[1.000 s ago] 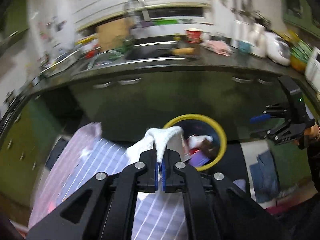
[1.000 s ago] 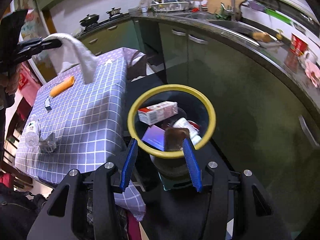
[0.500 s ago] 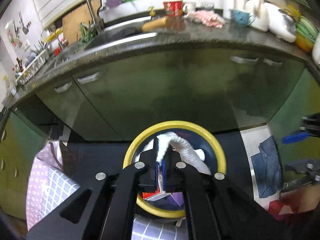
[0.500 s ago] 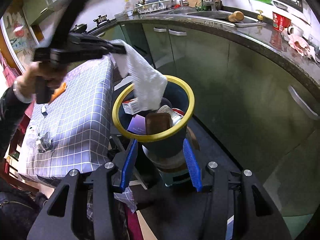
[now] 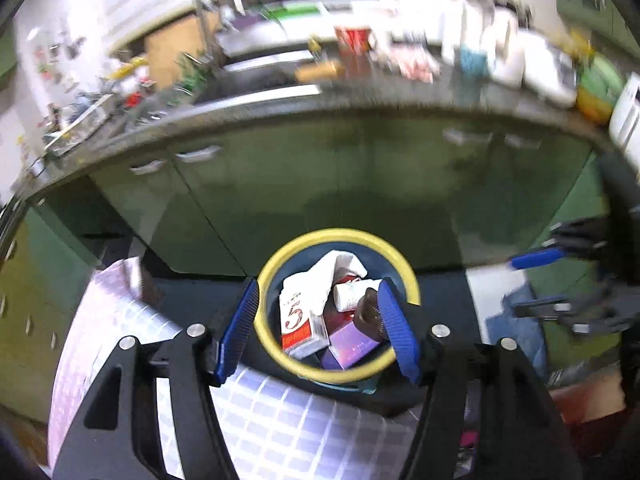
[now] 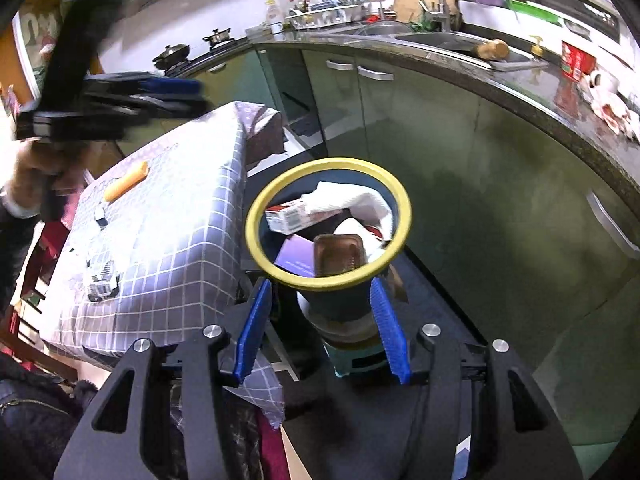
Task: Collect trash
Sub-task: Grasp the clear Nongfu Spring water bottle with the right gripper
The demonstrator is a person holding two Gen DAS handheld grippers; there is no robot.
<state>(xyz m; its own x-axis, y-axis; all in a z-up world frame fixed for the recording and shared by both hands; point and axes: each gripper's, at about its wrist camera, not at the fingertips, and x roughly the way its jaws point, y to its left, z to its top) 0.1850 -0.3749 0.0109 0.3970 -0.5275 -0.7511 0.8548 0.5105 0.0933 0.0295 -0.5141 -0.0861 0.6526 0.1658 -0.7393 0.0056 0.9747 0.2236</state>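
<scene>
A dark bin with a yellow rim stands on the floor between the table and the green cabinets. A crumpled white tissue lies on top of the trash inside, over a red-and-white carton, a purple box and a brown tray. My left gripper is open and empty above the bin; it also shows at the left of the right wrist view. My right gripper is open and empty, low in front of the bin.
A table with a purple checked cloth stands left of the bin and holds an orange wrapper and a crushed bottle. Green cabinets and a cluttered counter with a sink run behind. A blue cloth lies on the floor.
My left gripper opened and let go of the white tissue, which now lies in the bin. The left gripper has pulled back from the bin. The right gripper stayed open.
</scene>
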